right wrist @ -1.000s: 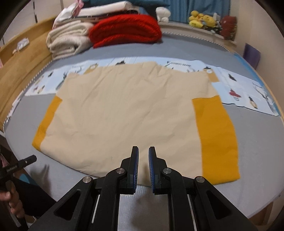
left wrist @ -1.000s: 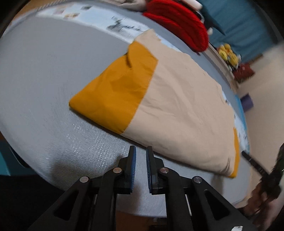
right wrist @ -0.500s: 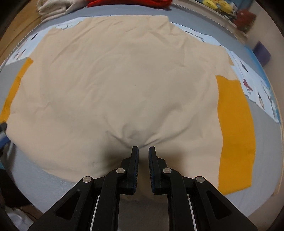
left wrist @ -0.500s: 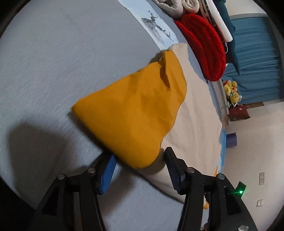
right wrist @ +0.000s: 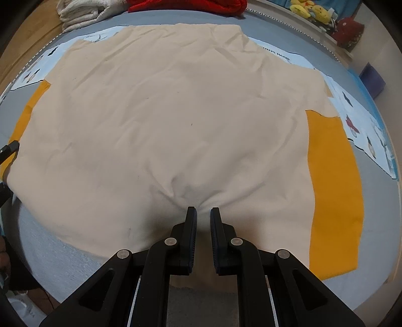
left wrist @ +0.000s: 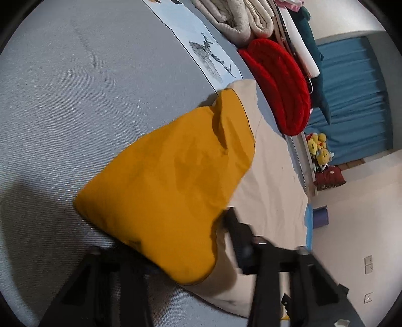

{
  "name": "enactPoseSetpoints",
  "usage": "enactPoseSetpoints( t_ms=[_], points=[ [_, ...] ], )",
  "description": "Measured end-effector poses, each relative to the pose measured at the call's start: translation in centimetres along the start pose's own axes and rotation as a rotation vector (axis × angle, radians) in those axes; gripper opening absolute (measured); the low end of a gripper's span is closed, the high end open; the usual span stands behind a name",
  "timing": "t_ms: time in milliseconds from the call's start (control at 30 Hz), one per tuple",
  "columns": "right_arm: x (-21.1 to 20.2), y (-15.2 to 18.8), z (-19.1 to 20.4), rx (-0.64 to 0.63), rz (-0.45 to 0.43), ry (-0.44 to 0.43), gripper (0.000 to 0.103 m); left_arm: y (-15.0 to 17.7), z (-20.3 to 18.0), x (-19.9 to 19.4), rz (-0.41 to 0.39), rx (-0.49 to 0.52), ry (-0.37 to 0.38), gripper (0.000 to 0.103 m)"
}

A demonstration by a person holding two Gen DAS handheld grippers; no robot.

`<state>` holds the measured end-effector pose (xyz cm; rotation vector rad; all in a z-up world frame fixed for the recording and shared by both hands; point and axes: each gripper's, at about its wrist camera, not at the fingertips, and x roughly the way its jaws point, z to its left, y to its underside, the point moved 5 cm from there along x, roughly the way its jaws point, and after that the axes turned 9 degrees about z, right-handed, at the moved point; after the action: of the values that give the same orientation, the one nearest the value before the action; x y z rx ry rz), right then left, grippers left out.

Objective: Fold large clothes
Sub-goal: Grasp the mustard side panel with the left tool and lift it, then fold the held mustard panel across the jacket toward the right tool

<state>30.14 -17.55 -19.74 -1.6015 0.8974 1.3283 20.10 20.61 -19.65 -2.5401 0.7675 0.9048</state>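
A large cream shirt with orange sleeves lies flat on the grey bed. My right gripper is nearly shut, its tips pressed into the cream cloth near the hem, which puckers around them. One orange sleeve lies flat at the right. In the left wrist view the other orange sleeve bulges up between my left gripper's wide-open jaws. One left finger shows; the sleeve hides the other. The left gripper's tip also shows at the right wrist view's left edge.
A red blanket and folded beige towels are stacked at the head of the bed. A printed light-blue strip lies under the shirt. Plush toys sit on a ledge by a blue curtain.
My left gripper opened wide and moved in low around the orange sleeve's edge. My right gripper moved forward onto the hem and pressed into the cloth, puckering it.
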Motion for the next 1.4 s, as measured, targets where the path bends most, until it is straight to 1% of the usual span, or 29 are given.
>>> enactPoseSetpoints(
  t_ms=[33,67,133,267,333,467,600,667,733,833,967,1067,1100,1133,1167,1200,1233,1267,1333,1367,1400],
  points=[
    [-0.2,0.0,0.0,0.008,-0.008,0.003,0.013,0.0,-0.3,0.0,-0.001,0.019,0.000,0.018],
    [-0.4,0.3,0.3,0.016,-0.013,0.006,0.013,-0.2,-0.7,0.0,0.000,0.040,-0.004,0.013],
    [-1.0,0.4,0.3,0.039,-0.031,0.009,0.013,-0.3,-1.9,-0.6,-0.005,0.103,-0.039,0.010],
    [-3.4,0.3,0.4,0.091,-0.117,0.015,0.013,-0.6,-3.9,-2.0,-0.020,0.172,-0.045,0.008],
    [-5.0,0.1,0.9,0.104,-0.175,0.021,0.013,-0.6,-4.8,-2.9,-0.030,0.205,-0.047,0.008],
    [-7.2,-0.3,2.2,0.107,-0.251,0.018,0.013,-0.6,-5.8,-4.2,-0.050,0.238,-0.047,0.008],
    [-8.6,-0.9,4.1,0.074,-0.295,0.016,0.013,-0.9,-5.8,-5.5,-0.062,0.245,-0.068,0.007],
    [-9.0,-1.2,5.0,0.055,-0.301,0.011,0.013,-1.3,-5.5,-6.2,-0.046,0.210,-0.062,0.007],
    [-9.0,-1.5,5.7,0.036,-0.296,0.003,0.013,-1.4,-5.6,-7.2,-0.032,0.201,-0.074,0.007],
    [-9.3,-1.7,7.3,0.005,-0.286,-0.015,0.013,-1.6,-6.9,-9.3,-0.015,0.259,-0.130,0.007],
    [-9.7,-2.0,8.9,-0.029,-0.286,-0.060,0.013,-1.8,-10.2,-11.2,0.027,0.435,-0.237,0.007],
    [-9.6,-1.9,9.6,-0.020,-0.273,-0.110,0.013,-1.3,-11.4,-11.8,0.025,0.546,-0.283,0.007],
    [-9.4,-1.9,9.8,-0.018,-0.263,-0.118,0.013,-1.0,-11.4,-11.9,0.014,0.562,-0.290,0.007],
    [-8.9,-1.9,9.9,-0.017,-0.245,-0.119,0.013,-0.7,-11.2,-11.7,-0.001,0.568,-0.293,0.007],
    [-7.4,-1.9,10.1,-0.018,-0.191,-0.117,0.013,-0.3,-11.0,-11.3,-0.012,0.564,-0.292,0.007],
    [-5.7,-1.8,10.4,-0.024,-0.112,-0.125,0.013,0.0,-10.7,-10.7,-0.007,0.548,-0.286,0.007],
    [-3.1,-1.4,10.9,-0.031,0.001,-0.136,0.013,0.4,-10.6,-10.2,0.001,0.528,-0.288,0.007],
    [-1.7,-1.1,10.9,-0.027,0.051,-0.132,0.013,0.5,-10.7,-9.8,0.007,0.514,-0.293,0.007],
    [-1.3,-1.3,10.6,-0.009,0.063,-0.136,0.013,0.4,-12.0,-9.7,-0.013,0.559,-0.296,0.007],
    [-1.9,-1.6,10.4,-0.006,0.054,-0.137,0.013,0.5,-12.8,-9.7,-0.033,0.597,-0.307,0.007],
    [-2.7,-2.0,10.0,0.000,0.035,-0.142,0.013,0.6,-13.3,-9.6,-0.036,0.617,-0.307,0.007]
  ],
)
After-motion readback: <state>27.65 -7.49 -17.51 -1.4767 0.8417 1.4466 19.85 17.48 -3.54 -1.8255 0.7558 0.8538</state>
